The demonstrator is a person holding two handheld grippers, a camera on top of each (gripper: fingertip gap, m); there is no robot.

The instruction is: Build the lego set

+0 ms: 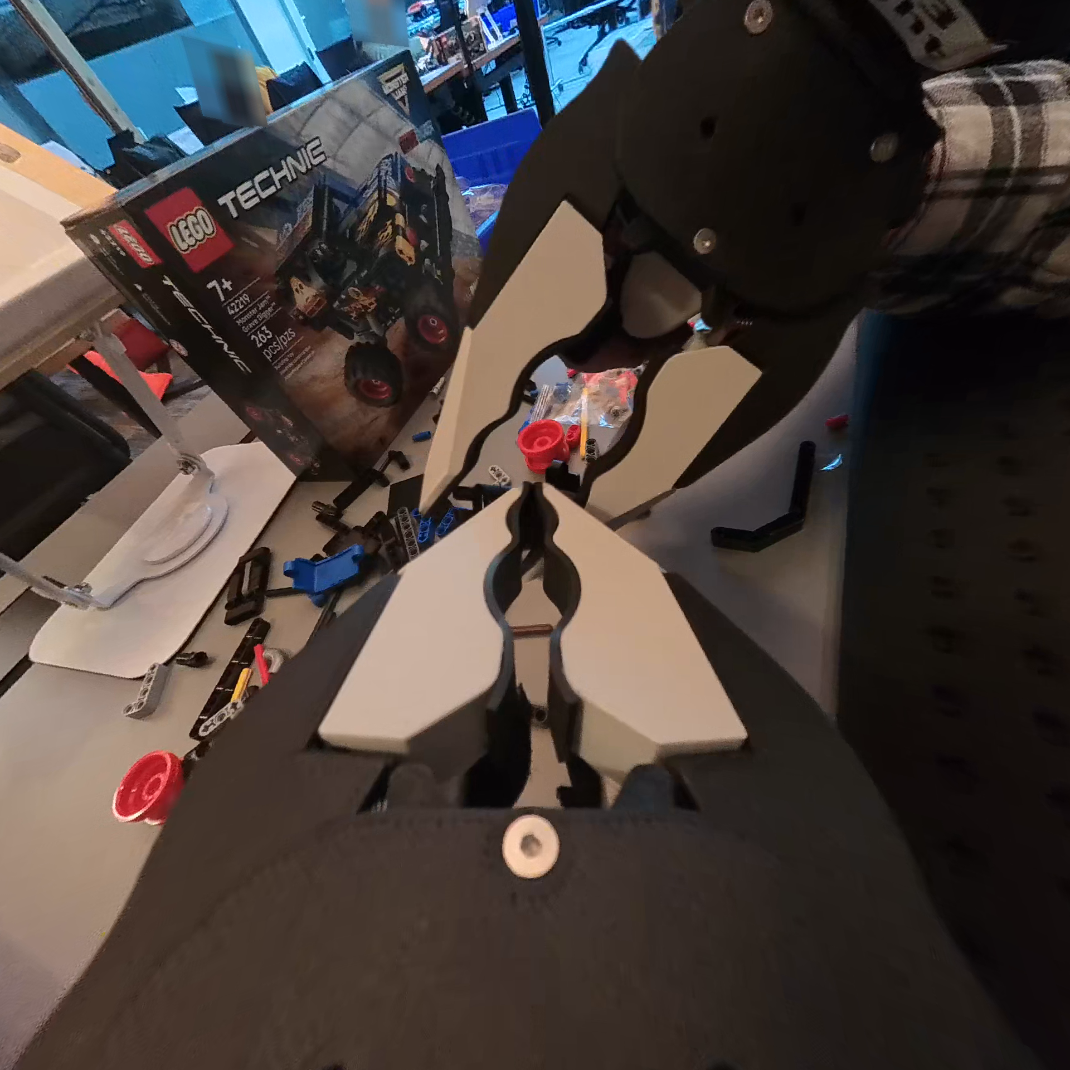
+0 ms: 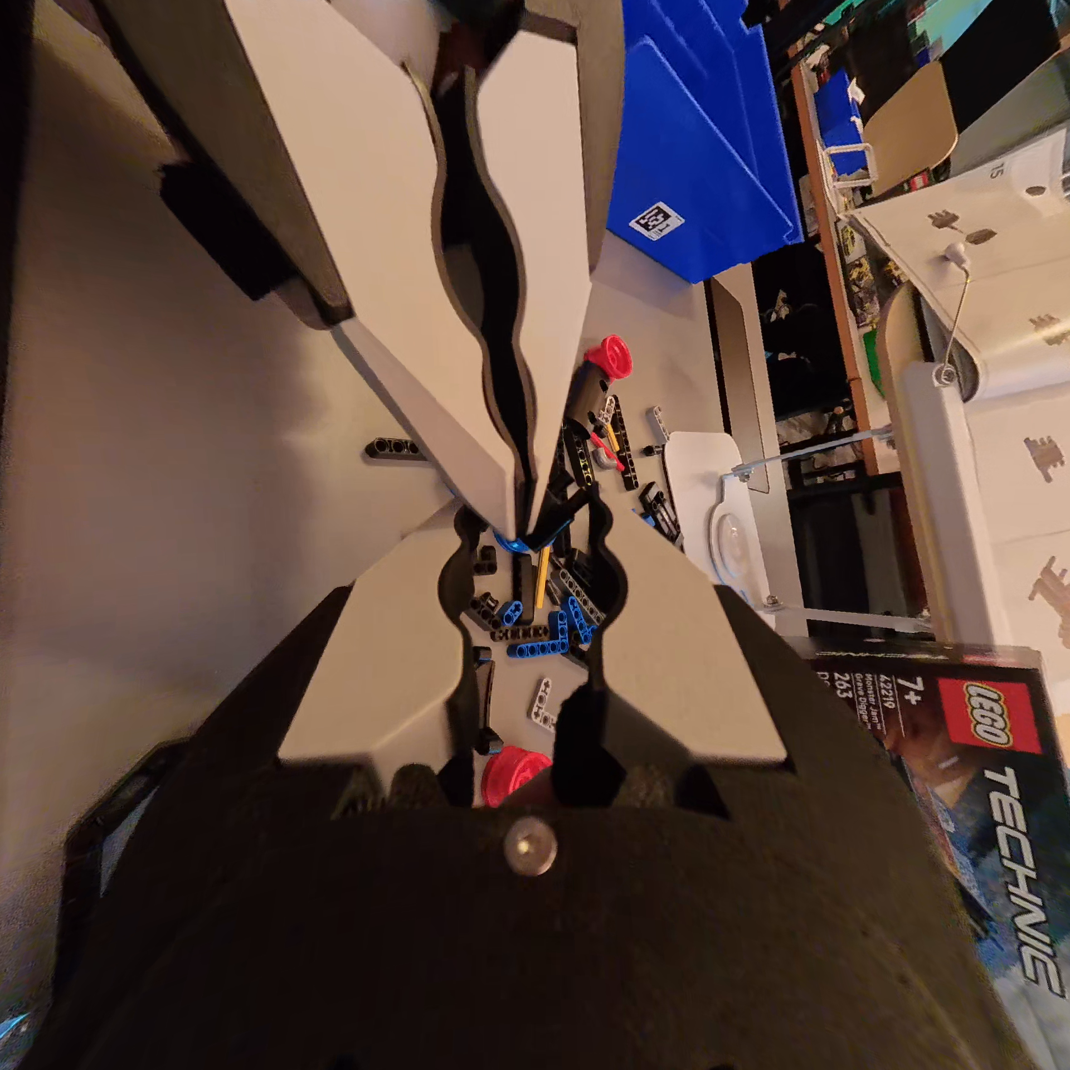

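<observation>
**A:** What does the left wrist view show that the other does not?

**B:** The left gripper (image 1: 535, 492) fills the foreground with its fingertips pressed together. The right gripper (image 1: 509, 480) reaches in from the upper right, its fingers spread wide, held by a person in a plaid sleeve (image 1: 996, 185). Through that gap lies a clear plastic bag (image 1: 585, 399) holding small red, blue and grey parts, with a red wheel hub (image 1: 541, 443) beside it. A second red hub (image 1: 147, 787) lies at the near left, and a bent black beam (image 1: 770, 518) sits apart on the right.

**A:** And the right wrist view?

**B:** It looks between the right gripper's parted fingers onto a pile of loose Technic pieces (image 2: 544, 619) (black and blue beams, a yellow axle) on the grey table (image 2: 145, 463). The left gripper's closed tips pinch a thin black piece (image 2: 556, 521) with a blue part at its end; what it is cannot be told. A blue storage bin (image 2: 695, 150) stands beyond; its contents are hidden.

**A:** Where is the set's box?

**B:** The Lego box (image 1: 301, 272) stands upright on the table behind the pieces.
</observation>
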